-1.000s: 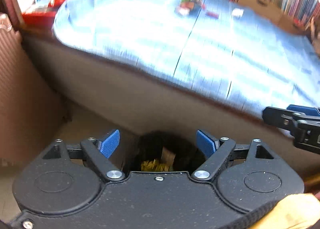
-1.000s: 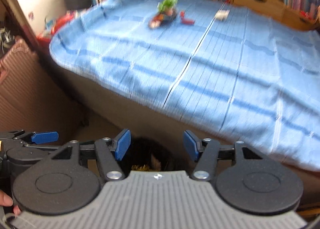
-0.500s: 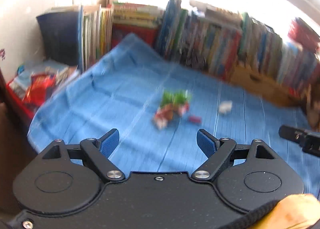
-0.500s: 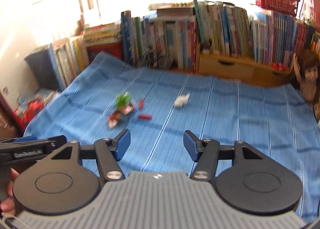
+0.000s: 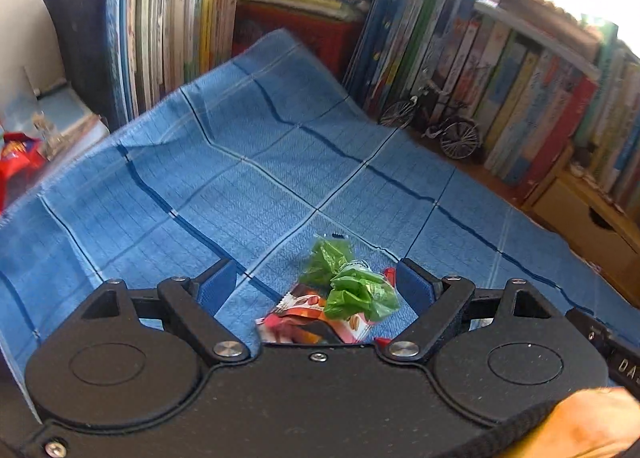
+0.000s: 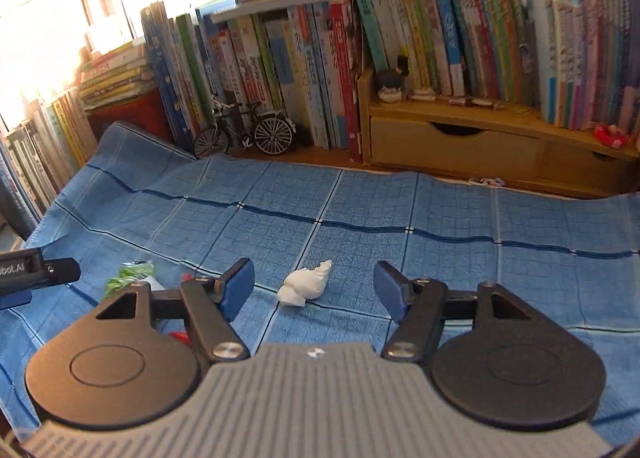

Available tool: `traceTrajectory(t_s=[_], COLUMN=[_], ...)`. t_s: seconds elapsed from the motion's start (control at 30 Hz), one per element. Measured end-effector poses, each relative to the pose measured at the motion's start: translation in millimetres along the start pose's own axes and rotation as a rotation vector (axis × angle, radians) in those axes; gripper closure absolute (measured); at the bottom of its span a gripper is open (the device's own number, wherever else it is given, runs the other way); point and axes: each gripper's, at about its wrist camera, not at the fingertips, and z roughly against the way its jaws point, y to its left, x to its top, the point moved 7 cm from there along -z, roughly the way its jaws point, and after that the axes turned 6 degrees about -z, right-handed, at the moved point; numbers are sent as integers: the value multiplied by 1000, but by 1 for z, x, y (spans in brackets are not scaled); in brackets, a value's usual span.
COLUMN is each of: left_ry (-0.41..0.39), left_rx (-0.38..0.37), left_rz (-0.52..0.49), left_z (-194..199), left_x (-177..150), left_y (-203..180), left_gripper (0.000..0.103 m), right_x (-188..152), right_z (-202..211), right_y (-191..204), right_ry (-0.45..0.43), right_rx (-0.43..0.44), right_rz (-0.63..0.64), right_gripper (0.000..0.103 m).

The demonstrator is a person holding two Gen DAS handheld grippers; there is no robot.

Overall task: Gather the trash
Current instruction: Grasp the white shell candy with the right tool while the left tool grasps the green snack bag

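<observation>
A crumpled green wrapper point(image 5: 350, 284) lies on top of a red and white snack packet point(image 5: 308, 320) on the blue checked cloth point(image 5: 248, 177). My left gripper point(image 5: 316, 286) hovers over this pile, open, with the wrappers between its blue pads but untouched. In the right wrist view a crumpled white tissue point(image 6: 306, 283) lies on the cloth between the pads of my right gripper point(image 6: 314, 286), whose jaws are opening and do not touch it. The green wrapper point(image 6: 130, 276) also shows at the left there, beside the left gripper's finger.
Rows of upright books point(image 6: 304, 69) line the back of the cloth. A small model bicycle point(image 6: 244, 133) stands before them, next to a wooden drawer unit point(image 6: 480, 145). A red packet point(image 5: 16, 161) lies off the cloth's left edge.
Both grippers have swung from a dark bin below the table edge up over the cloth and forward to the trash. The right jaws have widened.
</observation>
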Motion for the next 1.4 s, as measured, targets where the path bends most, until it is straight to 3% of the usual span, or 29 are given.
traceTrajectory(t_s=[0.23, 0.47, 0.63, 0.7, 0.77, 0.8, 0.83, 1.4], left_ry=[54, 91, 157, 172, 161, 146, 135, 81], left_rx=[17, 51, 31, 20, 20, 20, 19, 21], left_rz=[-41, -102, -43, -28, -21, -25, -33, -81], left_z=[-42, -66, -82, -85, -82, -79, -75, -23], left_x=[-3, -6, -10, -12, -13, -13, -13, -14], left_y=[-22, -40, -40, -40, -40, -41, -43, -61], left_gripper=[18, 25, 42, 63, 64, 64, 64, 64], right_x=[-11, -19, -21, -22, -25, -27, -28, -26], right_z=[-49, -79, -95, -100, -107, -111, -113, -75], right_y=[-3, -2, 0, 0, 1, 2, 3, 7], right_ry=[81, 134, 130, 132, 154, 171, 185, 169], right_rx=[24, 40, 35, 32, 36, 46, 54, 138], right_rz=[26, 17, 16, 11, 8, 10, 12, 3], right_gripper=[26, 26, 26, 26, 39, 59, 64, 65])
